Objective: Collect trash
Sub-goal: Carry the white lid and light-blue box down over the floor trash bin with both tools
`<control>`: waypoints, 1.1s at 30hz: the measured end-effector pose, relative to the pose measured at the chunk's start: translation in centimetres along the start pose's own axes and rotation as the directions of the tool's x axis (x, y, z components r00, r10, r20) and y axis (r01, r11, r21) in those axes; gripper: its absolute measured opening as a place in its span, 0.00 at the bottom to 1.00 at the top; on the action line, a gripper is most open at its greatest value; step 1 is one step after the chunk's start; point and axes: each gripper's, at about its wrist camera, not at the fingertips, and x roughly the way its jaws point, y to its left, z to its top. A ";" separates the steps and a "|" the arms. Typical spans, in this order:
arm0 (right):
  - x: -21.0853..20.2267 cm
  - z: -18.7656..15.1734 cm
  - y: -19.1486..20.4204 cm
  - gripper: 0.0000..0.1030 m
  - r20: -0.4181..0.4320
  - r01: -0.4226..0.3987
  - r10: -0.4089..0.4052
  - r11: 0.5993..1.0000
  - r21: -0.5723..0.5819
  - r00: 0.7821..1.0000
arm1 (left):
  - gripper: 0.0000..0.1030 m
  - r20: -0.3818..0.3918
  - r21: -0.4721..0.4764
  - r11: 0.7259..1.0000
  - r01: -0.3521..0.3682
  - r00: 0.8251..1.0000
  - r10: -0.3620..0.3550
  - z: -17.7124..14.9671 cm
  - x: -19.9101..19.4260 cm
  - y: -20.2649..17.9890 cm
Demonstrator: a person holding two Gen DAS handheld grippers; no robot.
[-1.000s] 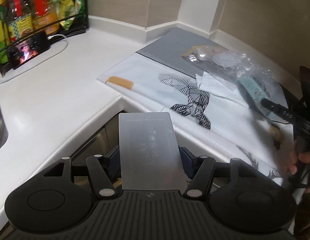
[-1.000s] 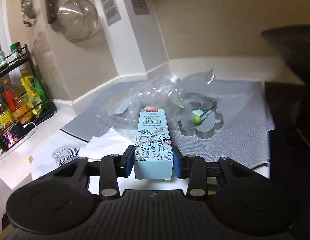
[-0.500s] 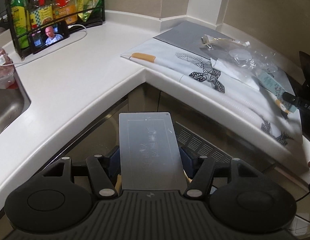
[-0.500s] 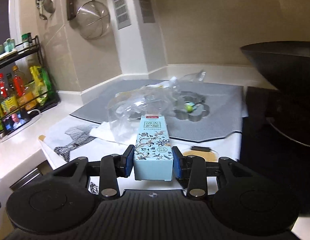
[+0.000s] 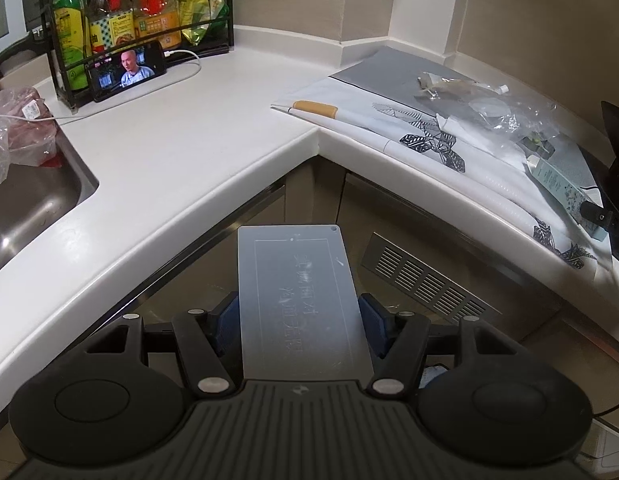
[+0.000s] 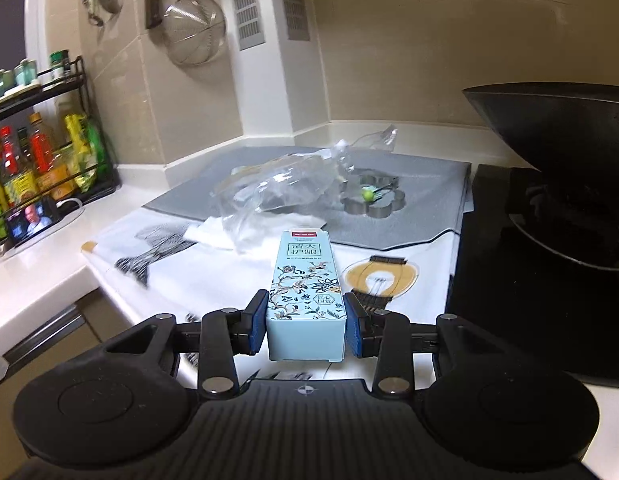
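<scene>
My left gripper (image 5: 297, 320) is shut on a flat translucent plastic box (image 5: 299, 296) and holds it out in front of the counter's inner corner, above the cabinet fronts. My right gripper (image 6: 305, 322) is shut on a pale blue floral carton (image 6: 305, 288) and holds it above the counter's front edge; the carton also shows in the left wrist view (image 5: 561, 188). A crumpled clear plastic bag (image 6: 285, 192) and a white paper scrap (image 6: 213, 234) lie on the printed cloth (image 6: 197, 272); the bag also shows in the left wrist view (image 5: 497, 110).
A flower-shaped metal ring (image 6: 373, 200) with a green ball sits on the grey mat (image 6: 425, 216). A black wok (image 6: 557, 136) stands on the stove at right. A bottle rack (image 5: 121, 32), a phone (image 5: 127, 70) and a sink (image 5: 21, 204) lie to the left.
Both grippers have pulled back from the counter with their boxes still held. The left one now hangs off the counter's edge over the cabinets; the bag and cloth look farther away.
</scene>
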 end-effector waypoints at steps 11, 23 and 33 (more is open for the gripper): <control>-3.3 -0.7 2.9 0.40 0.051 -0.065 0.069 0.995 -0.080 0.996 | 0.66 -0.017 -0.004 1.000 -0.006 1.000 0.006 -1.2 0.0 0.8; -5.3 -1.6 6.7 0.40 0.033 -0.225 0.231 0.964 -0.141 0.972 | 0.66 -0.046 -0.002 1.000 -0.015 0.999 0.014 -2.1 0.7 0.9; -5.9 -4.5 12.1 0.40 -0.109 -0.408 0.394 0.890 -0.205 0.913 | 0.66 -0.105 0.010 1.000 -0.019 0.994 0.020 -3.6 2.5 1.5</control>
